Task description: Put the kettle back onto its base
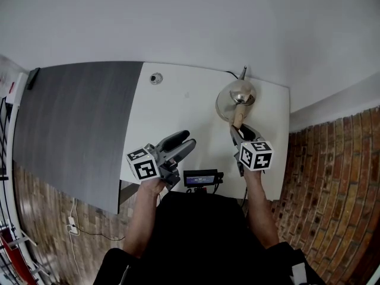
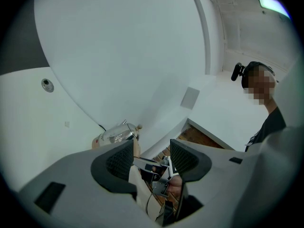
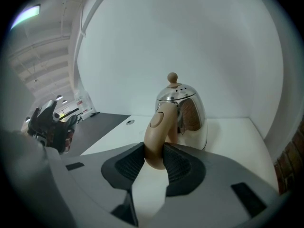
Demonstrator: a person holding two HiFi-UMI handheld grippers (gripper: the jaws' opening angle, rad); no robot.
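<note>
We look down on a plain white wall and a red-brick floor, with a white table butted against a dark grey surface on its left. Towards the far right of the white table stands the chrome kettle, upright, with a thin dark cord at the wall behind it; whether a base lies under it we cannot tell. The right gripper has its jaws about halfway in and clamped on the kettle's curved beige handle - both ribbed pads press the lower end of that handle, one on each side. The left gripper is held over the near part of the table, well apart from the kettle, its jaws standing wide with nothing between them. Each gripper carries a cube printed with black-and-white square markers - patterns, not words. Smaller still are a round wooden knob on the kettle's lid and a round grommet set in the tabletop near the wall.
</note>
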